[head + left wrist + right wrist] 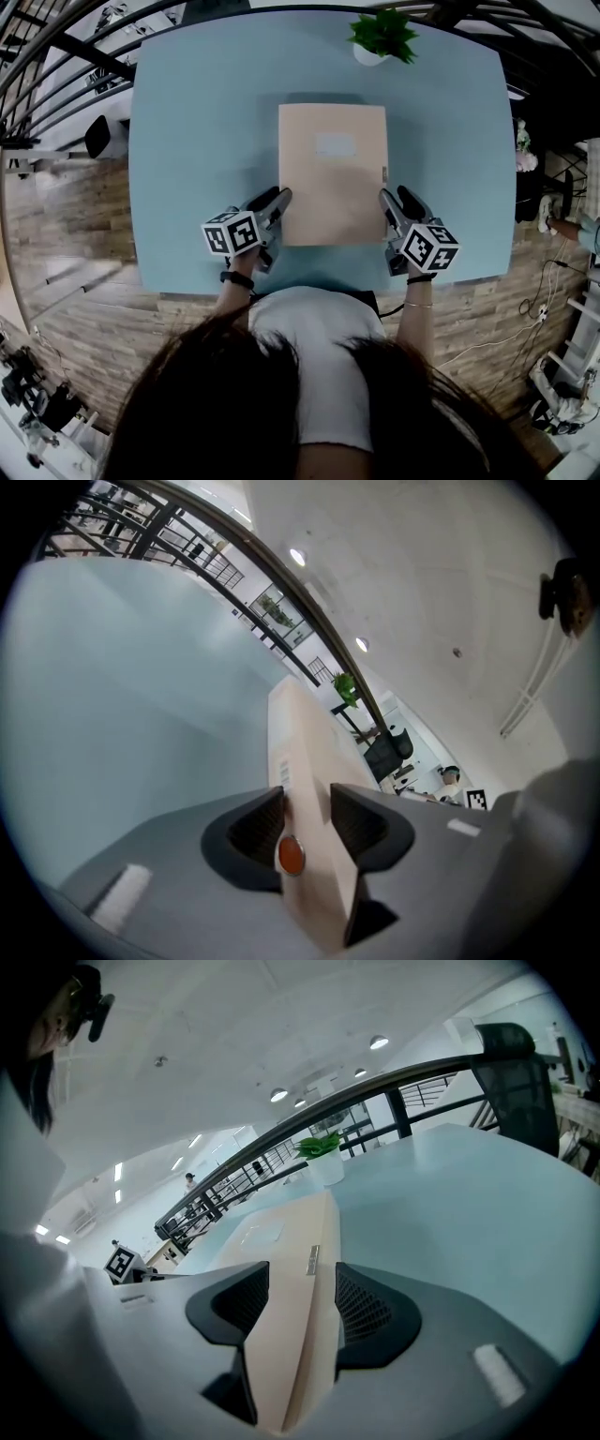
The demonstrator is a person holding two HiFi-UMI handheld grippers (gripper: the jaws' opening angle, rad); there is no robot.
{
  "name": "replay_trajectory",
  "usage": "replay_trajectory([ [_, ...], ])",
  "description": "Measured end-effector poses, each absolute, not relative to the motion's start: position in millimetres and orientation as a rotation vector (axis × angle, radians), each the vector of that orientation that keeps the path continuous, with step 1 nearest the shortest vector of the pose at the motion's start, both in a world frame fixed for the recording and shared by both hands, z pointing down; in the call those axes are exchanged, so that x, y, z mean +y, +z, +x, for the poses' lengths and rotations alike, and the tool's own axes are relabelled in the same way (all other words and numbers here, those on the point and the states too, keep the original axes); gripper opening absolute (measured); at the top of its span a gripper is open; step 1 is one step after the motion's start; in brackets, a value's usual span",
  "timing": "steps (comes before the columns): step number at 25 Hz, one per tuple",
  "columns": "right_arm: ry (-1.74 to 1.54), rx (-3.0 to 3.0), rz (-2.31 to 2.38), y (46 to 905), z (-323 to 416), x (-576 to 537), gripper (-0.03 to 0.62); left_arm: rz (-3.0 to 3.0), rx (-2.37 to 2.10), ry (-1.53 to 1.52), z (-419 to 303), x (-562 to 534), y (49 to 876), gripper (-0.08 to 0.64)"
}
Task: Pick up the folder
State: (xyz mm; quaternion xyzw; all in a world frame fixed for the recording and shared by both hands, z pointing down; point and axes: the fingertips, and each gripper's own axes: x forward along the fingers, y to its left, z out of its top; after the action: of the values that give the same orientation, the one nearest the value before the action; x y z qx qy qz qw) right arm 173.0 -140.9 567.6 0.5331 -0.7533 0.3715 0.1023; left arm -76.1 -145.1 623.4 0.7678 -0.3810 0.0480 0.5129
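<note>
A beige folder (333, 173) lies flat on the light blue table (197, 141), its near end toward me. My left gripper (279, 202) sits at the folder's near left edge. In the left gripper view that edge (298, 752), with a small orange button on it, stands between the jaws of the left gripper (307, 806), which look spread around it. My right gripper (394, 201) is at the near right edge. In the right gripper view the folder (281, 1237) runs between the right gripper's (302, 1283) open jaws, with slack at the pads.
A small green plant in a white pot (382, 37) stands at the table's far edge, beyond the folder. Dark railings and a wooden floor surround the table. A black chair (511, 1072) stands past the table's far right side.
</note>
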Motion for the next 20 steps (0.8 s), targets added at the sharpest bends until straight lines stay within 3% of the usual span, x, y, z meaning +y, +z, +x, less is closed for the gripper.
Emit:
replay_trajectory([
  [10, 1.459, -2.208, 1.34, 605, 165, -145, 0.29, 1.835, -0.907, 0.103, -76, -145, 623, 0.209],
  [20, 1.796, -2.218, 1.008, 622, 158, -144, 0.302, 1.82, -0.893, 0.08, -76, -145, 625, 0.209],
])
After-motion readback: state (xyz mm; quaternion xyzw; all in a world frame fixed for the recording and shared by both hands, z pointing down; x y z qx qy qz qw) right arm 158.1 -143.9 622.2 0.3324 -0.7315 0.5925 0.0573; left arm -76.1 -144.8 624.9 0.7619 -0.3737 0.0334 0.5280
